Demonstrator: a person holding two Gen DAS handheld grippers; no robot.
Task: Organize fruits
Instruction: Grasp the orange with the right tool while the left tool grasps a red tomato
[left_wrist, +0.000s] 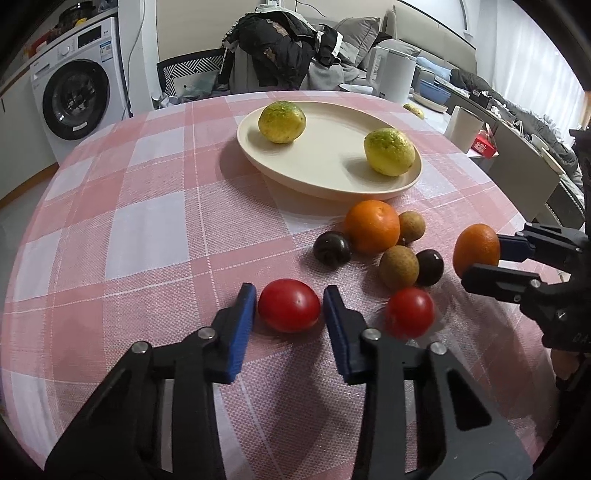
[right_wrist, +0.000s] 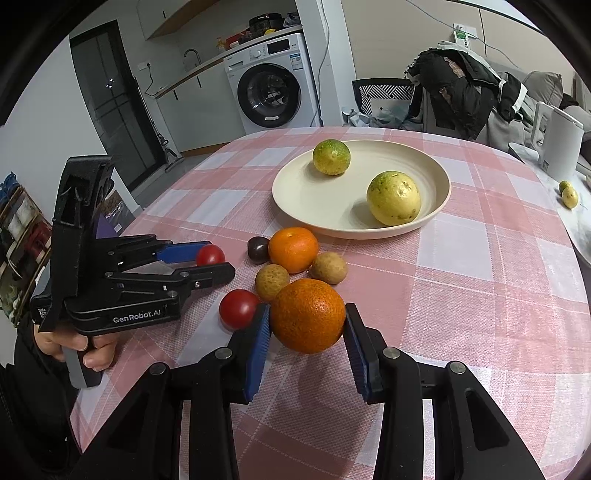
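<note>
Near the table's (left_wrist: 147, 177) front edge, both grippers clasp fruit bound for the plate (left_wrist: 332, 177).
Left gripper (left_wrist: 290, 308) pinches a red tomato (left_wrist: 289, 305); right gripper (right_wrist: 307, 323) grips an orange (right_wrist: 307, 315), lifted clear.

Pink-white check tablecloth (left_wrist: 147, 206); cream plate (left_wrist: 332, 173); red tomato (left_wrist: 289, 305).

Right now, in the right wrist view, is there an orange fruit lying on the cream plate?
No, the plate holds only two yellow-green fruits; both oranges are off it.
</note>
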